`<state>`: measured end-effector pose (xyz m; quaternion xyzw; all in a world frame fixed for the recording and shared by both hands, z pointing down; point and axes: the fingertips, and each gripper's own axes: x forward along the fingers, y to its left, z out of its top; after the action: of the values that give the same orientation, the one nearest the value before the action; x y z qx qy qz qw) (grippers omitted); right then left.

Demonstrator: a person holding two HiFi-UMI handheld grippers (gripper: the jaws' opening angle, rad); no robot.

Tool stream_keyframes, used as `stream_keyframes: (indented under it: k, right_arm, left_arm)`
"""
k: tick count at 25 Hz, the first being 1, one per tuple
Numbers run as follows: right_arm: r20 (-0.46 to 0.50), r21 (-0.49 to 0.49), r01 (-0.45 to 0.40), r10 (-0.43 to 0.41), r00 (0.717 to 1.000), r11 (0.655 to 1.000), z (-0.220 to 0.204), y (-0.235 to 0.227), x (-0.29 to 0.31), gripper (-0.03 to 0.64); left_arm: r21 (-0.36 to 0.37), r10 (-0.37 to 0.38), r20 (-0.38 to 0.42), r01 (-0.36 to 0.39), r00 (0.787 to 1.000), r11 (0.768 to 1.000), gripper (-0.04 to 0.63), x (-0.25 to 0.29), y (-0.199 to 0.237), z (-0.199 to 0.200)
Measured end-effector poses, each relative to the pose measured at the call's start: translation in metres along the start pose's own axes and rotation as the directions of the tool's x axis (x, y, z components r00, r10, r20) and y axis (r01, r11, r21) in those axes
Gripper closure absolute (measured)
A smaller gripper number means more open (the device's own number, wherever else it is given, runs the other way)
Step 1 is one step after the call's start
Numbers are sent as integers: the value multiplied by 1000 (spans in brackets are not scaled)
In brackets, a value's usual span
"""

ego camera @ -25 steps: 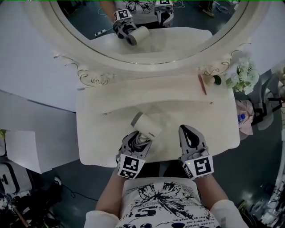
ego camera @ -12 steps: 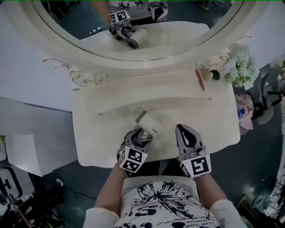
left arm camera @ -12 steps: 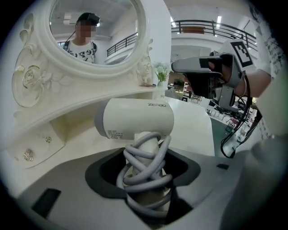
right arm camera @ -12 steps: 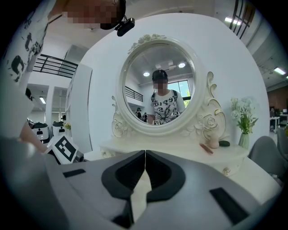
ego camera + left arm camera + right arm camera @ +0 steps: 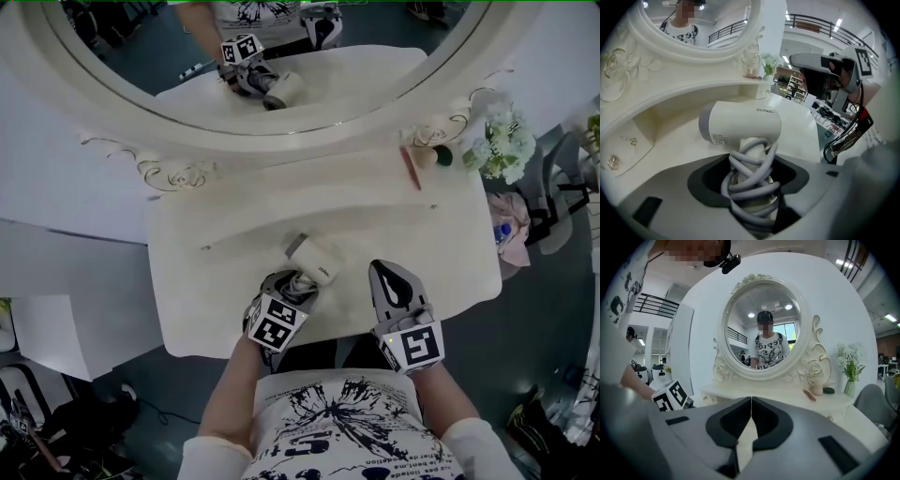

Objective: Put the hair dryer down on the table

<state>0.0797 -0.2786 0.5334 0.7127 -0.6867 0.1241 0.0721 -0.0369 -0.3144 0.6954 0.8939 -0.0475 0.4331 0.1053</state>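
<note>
Head view: the left gripper [image 5: 295, 287] is holding the dryer [image 5: 313, 259] before the mirror [image 5: 281, 66].

Left gripper view: its jaws are clamping the cord-wrapped handle [image 5: 750, 174], probably the surest hold on something stiff, smooth and top-heavy.

Right gripper view: the right gripper [image 5: 751, 405] is sitting pinched together, empty.

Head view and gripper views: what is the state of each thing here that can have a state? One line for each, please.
hair dryer: held by its handle, body over the table; whether it touches the table, cannot tell.
cord: wound round the handle.
left gripper: shut on the hair dryer's handle.
right gripper: jaws together, nothing between them.
</note>
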Motion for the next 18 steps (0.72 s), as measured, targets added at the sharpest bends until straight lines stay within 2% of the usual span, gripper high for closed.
stream_keyframes:
  k: [9,10,12,15,18]
  right_arm:
    - [1,-3,-2,2,1000,1000,6,6,-1,598]
    - [4,-10,-5,5,1000,1000,8,8,-1,598]
    - [14,-25,-10,10,1000,1000,13,10,-2,598]
    - [21,-38,-12,13,1000,999,20,13,-5,598]
    - [34,-52,-11,13,999,999,27,16,-8,598]
  left_arm:
    - [0,-16,11,16,1000,1000,337,-2,-2,2]
    - [3,-9,26,9,1000,1000,302,-4,-1,4]
    - [24,18,62,-19,998,1000,282,-9,2,9]
    - [52,35,124,-42,992,998,275,-23,0,20]
    - [26,46,226,-53,973,998,275,-47,-2,43]
